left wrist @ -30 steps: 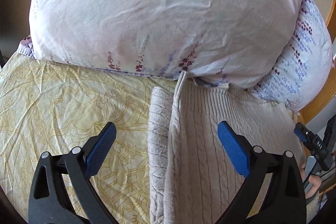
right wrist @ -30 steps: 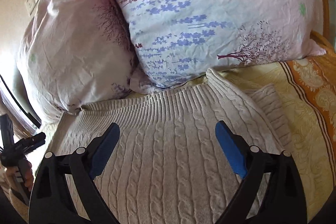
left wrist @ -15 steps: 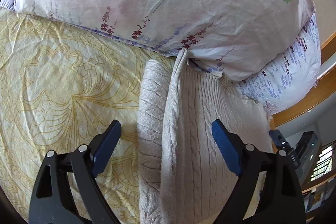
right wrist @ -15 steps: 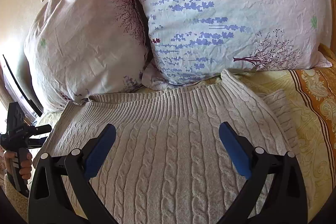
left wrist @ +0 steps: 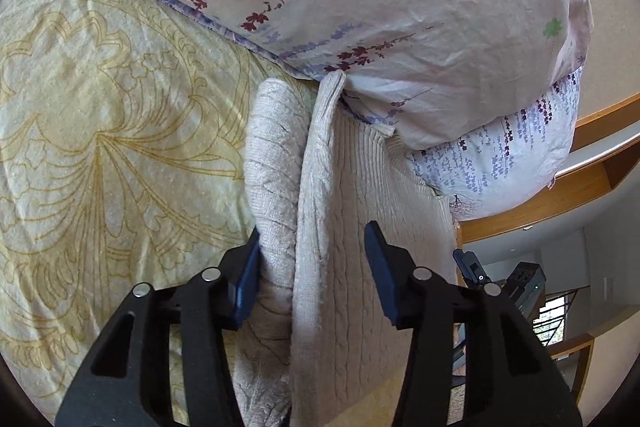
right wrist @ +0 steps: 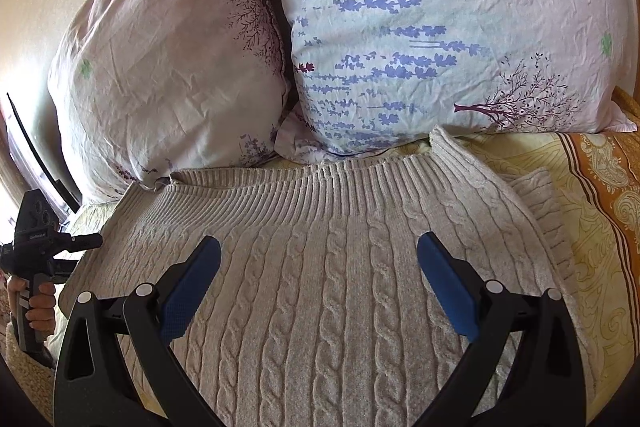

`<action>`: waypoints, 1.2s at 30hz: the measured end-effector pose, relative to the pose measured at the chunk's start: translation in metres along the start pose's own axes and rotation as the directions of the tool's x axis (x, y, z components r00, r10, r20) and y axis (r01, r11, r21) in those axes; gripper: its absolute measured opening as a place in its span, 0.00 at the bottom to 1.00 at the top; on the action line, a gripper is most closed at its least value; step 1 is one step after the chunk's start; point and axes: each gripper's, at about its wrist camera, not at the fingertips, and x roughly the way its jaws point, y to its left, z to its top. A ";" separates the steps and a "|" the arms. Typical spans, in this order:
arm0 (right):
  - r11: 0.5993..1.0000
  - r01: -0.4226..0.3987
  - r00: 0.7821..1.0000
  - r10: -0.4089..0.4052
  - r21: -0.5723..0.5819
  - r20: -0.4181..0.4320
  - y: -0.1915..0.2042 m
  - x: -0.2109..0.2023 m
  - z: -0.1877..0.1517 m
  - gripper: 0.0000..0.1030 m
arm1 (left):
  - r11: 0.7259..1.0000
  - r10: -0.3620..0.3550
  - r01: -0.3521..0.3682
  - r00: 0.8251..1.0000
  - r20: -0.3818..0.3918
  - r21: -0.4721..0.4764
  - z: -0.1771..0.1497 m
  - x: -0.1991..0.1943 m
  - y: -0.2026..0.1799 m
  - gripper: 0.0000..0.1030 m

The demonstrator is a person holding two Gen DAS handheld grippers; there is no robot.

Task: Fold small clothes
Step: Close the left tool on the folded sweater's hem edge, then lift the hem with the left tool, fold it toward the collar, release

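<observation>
Garment: lying flat on the bed (right wrist: 592, 195), a cream cable-knit sweater (right wrist: 320, 291) with its ribbed hem at the far side, touching the floral pillows (right wrist: 420, 27).
Sleeve: lying folded along the sweater's left edge as the left wrist view shows it, sleeve (left wrist: 272, 195) just beside the raised body edge.
Left hand-held gripper (left wrist: 312, 279): having just been closing, jaws now half together and straddling the sleeve and the sweater's edge; left pad touching the sleeve, right pad standing clear above the knit, so not yet clamping.
Right hand-held gripper (right wrist: 320, 287): hovering over the middle of the sweater with jaws wide apart, gripping nothing.
Other hand: showing at the near left of the right wrist view, a hand (right wrist: 36, 307) gripping the left tool's handle.
Handling, judged: soft, thick, fairly light knit; bending easily, sagging and stretching when lifted by one point; not fragile, not slippery against the bedcover.
Where to grip, judged: pinching sleeve and side edge together, deep enough to catch both layers; ribbed hem offering a firmer hold than the looser cable panel.
Risk, judged: catching only the top layer, or dragging the whole sweater toward the pillows instead of folding it.
Step, judged: closing on the left side for an inward fold.
</observation>
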 end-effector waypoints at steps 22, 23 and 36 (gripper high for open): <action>0.992 -0.028 0.996 0.018 0.119 0.083 -0.023 -0.029 0.018 0.97 | 0.998 0.020 -0.013 0.993 0.118 -0.059 -0.016 0.002 -0.019 0.15; 0.991 -0.033 0.996 0.023 0.126 0.083 -0.025 -0.030 0.019 0.97 | 0.998 0.009 -0.001 0.993 0.120 -0.067 -0.016 0.002 -0.022 0.15; 0.984 0.005 0.997 -0.019 0.178 0.077 -0.045 -0.048 0.027 0.97 | 0.999 0.017 -0.024 0.986 0.163 0.040 -0.026 0.010 -0.110 0.14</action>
